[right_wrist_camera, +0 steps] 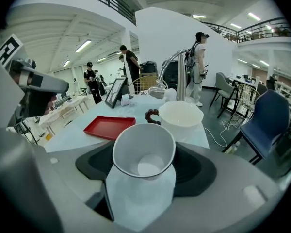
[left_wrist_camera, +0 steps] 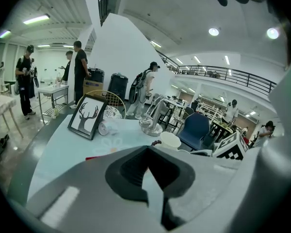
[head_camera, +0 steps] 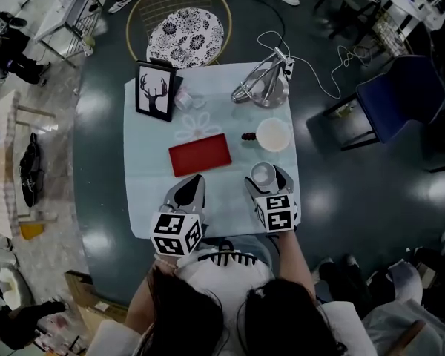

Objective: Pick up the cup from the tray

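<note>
A white cup [head_camera: 263,173] sits upright between the jaws of my right gripper [head_camera: 265,181], at the table's near right. The gripper is shut on it. In the right gripper view the cup [right_wrist_camera: 143,152] fills the centre and is empty inside. The red tray [head_camera: 199,155] lies flat on the pale blue cloth, left of and beyond the cup, with nothing on it. My left gripper [head_camera: 194,179] rests near the tray's front edge, jaws shut and holding nothing. In its own view the left gripper [left_wrist_camera: 153,188] shows only a thin slit between its jaws.
A white bowl [head_camera: 273,134] with a dark beaded ring [head_camera: 248,136] beside it stands just beyond the cup. At the far side are a deer picture frame [head_camera: 155,90], a small tipped cup [head_camera: 182,99] and a metal stand [head_camera: 262,84]. A blue chair [head_camera: 400,95] is at right.
</note>
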Demonstrator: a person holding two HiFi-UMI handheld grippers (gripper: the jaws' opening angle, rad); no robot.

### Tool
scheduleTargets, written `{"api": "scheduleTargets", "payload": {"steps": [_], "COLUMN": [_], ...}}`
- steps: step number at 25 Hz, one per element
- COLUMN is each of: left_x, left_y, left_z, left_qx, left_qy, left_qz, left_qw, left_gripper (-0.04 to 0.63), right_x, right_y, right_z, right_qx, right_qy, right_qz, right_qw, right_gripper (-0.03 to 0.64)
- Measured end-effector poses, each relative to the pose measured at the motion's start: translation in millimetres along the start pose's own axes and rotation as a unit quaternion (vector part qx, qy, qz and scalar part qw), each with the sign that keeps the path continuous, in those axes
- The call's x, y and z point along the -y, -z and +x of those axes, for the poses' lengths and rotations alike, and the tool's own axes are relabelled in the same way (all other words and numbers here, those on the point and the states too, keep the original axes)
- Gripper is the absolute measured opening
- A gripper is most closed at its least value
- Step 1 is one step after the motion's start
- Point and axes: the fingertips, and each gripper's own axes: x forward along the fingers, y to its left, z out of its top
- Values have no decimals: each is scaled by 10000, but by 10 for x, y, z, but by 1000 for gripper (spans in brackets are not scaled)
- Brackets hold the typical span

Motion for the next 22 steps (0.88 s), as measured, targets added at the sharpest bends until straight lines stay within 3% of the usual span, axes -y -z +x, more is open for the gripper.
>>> {"api": "scheduleTargets", "payload": {"steps": [7, 14, 22], "left_x": [-67, -162, -118], "left_y": [-15, -17, 64], "left_z": [-33, -69, -101], "left_qx": [57, 143, 66], "left_qy": [-203, -397, -304], "left_qz": [26, -17, 33], "left_qw": [9998, 9991, 9995], "left_gripper": [2, 1, 1], "right_x": [4, 64, 140], "right_y": [171, 188, -74], "right_z": [111, 78, -193], "right_qx": [-194, 25, 434], "right_qy": [83, 84, 213], "right_qz": [-19, 564, 313], "right_qw": [9998, 9984, 9983], "right_gripper": [388, 421, 442]}}
